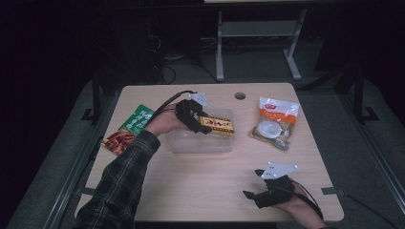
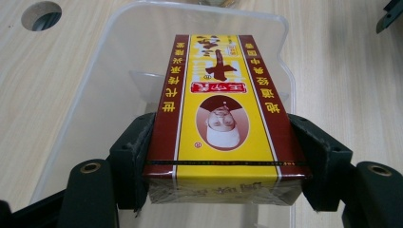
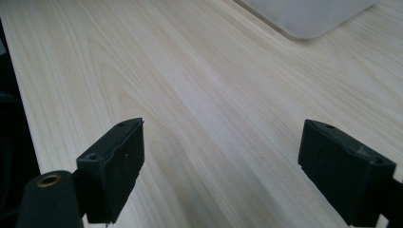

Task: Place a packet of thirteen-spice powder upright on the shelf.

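Box (image 2: 223,118) first: your left gripper (image 1: 199,125) has it pinched across its width, both jaws pressed flat on the maroon side panels, and it's hanging over the clear plastic tub (image 1: 177,143) near the middle of the table (image 1: 200,191).

Biggest risk I see is you've only got the near end. The rest sticks out toward 12 o'clock in the left gripper view, so the far end could droop or pivot if you swing fast. It's glossy cardboard too, slick under hard rubber pads. Squeeze more and the thin walls probably dent. Also watch the tub's rim: it's light, see-through and easy to misjudge, so clipping it with the box corner could shove the whole tub.

Your right gripper (image 1: 258,194) sits at about 5 o'clock on the table, jaws spread wide with nothing between them, just pale wood grain underneath.

Shapes around it: a crinkly white and orange bag (image 1: 275,123) at 2 o'clock from the tub, plus a flat green packet (image 1: 137,119) and a red packet (image 1: 118,141) at 9 o'clock.
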Demonstrator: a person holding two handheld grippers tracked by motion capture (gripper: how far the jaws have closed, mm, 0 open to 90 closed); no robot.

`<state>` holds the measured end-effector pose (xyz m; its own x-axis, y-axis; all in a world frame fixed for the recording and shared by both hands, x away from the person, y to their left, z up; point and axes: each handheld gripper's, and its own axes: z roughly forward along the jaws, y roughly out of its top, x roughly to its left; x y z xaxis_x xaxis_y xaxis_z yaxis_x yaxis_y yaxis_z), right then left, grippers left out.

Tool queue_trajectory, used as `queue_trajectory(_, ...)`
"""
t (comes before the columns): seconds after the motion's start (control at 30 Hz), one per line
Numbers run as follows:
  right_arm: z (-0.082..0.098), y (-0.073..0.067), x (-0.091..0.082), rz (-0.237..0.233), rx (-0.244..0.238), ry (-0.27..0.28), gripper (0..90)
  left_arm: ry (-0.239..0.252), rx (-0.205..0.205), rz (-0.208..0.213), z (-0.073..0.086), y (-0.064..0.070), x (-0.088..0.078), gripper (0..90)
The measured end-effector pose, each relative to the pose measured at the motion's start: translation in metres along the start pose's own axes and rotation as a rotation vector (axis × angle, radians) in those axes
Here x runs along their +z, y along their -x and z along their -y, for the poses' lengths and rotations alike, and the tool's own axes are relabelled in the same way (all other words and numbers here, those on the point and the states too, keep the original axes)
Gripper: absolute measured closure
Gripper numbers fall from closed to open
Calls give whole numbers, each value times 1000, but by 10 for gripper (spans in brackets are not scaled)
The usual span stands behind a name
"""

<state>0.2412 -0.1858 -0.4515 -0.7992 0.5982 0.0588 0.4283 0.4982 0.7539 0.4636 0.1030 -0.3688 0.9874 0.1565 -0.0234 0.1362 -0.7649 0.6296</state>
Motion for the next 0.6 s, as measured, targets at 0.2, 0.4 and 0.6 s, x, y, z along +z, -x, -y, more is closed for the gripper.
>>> queue_trajectory(0.2,0,0,1,-5,-9,-7,150,39,1,2,-1,-2,-3,313)
queue_trajectory(0.4,0,0,1,-8,-1,-8,150,83,-3,8,-2,-4,-4,313)
queue_trajectory(0.6,1,0,3,-8,-6,-17,150,129,-17,9,-6,-5,-6,313)
